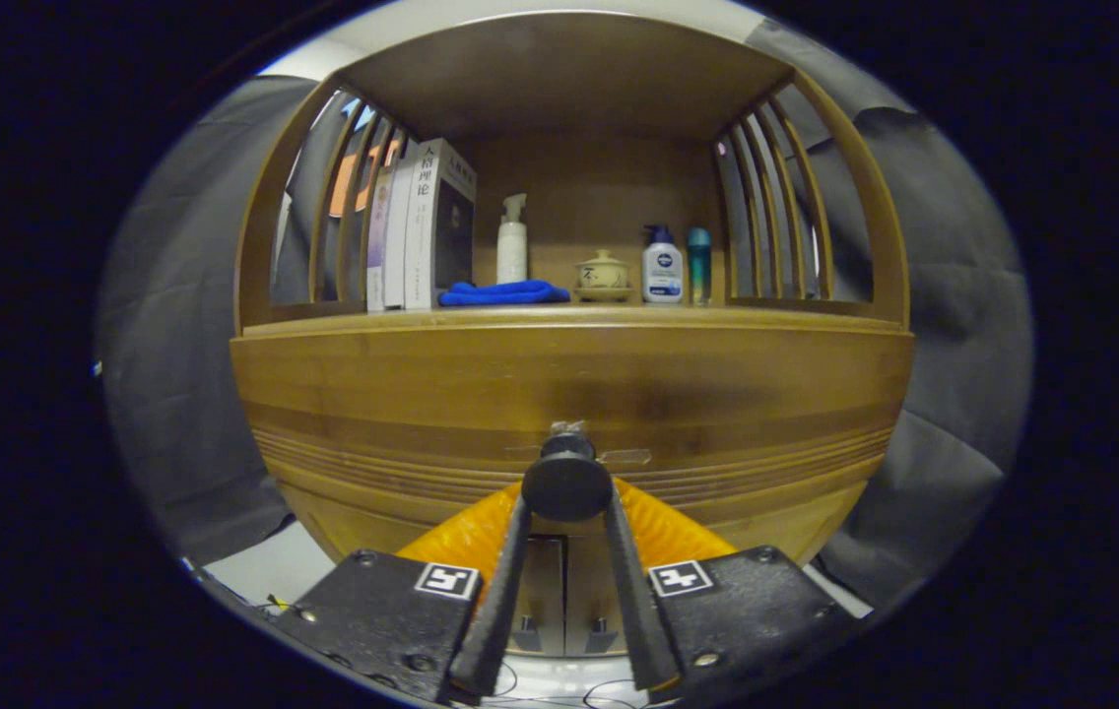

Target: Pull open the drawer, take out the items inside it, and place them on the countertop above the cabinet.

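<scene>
A wooden cabinet fills the scene, with its drawer front (569, 394) facing me. A round dark knob (566, 483) sticks out from the drawer's middle. My gripper (566, 497) is shut on this knob, one finger pressing on each side of it. The drawer front sits flush or nearly flush with the cabinet body; its inside is hidden. Above it runs the countertop (796, 317), a shelf under a wooden roof.
On the countertop stand several books (422, 231) at the left, a folded blue cloth (503, 292), a white pump bottle (511, 241), a small lidded pot (603, 274), a lotion bottle (663, 266) and a teal bottle (698, 264). Slatted sides (776, 217) close the shelf.
</scene>
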Tool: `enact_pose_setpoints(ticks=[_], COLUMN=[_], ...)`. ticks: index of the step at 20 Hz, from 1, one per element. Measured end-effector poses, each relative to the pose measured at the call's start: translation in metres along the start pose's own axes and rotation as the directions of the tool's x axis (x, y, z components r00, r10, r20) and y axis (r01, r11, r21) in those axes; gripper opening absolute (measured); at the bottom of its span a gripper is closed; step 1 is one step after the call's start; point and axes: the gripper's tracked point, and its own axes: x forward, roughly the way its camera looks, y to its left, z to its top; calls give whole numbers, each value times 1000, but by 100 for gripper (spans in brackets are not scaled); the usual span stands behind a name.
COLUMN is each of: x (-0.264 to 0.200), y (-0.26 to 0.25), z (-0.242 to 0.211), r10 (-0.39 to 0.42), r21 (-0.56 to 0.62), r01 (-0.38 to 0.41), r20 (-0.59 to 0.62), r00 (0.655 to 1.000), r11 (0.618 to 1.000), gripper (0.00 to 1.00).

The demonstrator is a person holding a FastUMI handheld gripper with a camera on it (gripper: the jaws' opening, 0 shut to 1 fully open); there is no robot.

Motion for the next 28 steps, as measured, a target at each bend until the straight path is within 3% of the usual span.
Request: enact_pose_setpoints(ticks=[2,5,7,9,12,15,17,24,28], x=[2,9,10,3,-10,-16,-13,9,10], y=[-2,1,-21,-21,-14,2,4,-2,1], z=[-8,-46,-47,-42,-25,-10,-1,23,21], r10=[-15,47,-11,0,49,74,51,-19,5], r21=[26,146,187,180,140,46,-6,-35,-4], r01=[16,-23,36,20,-40,-74,-51,21,-4], r20=[-27,-161,-130,-110,-58,-13,12,37,30], r00=[1000,986,991,994,997,997,999,999,1000], r11=[1000,989,982,983,989,996,999,999,1000], gripper=[45,9,9,6,7,51,81,82,45])
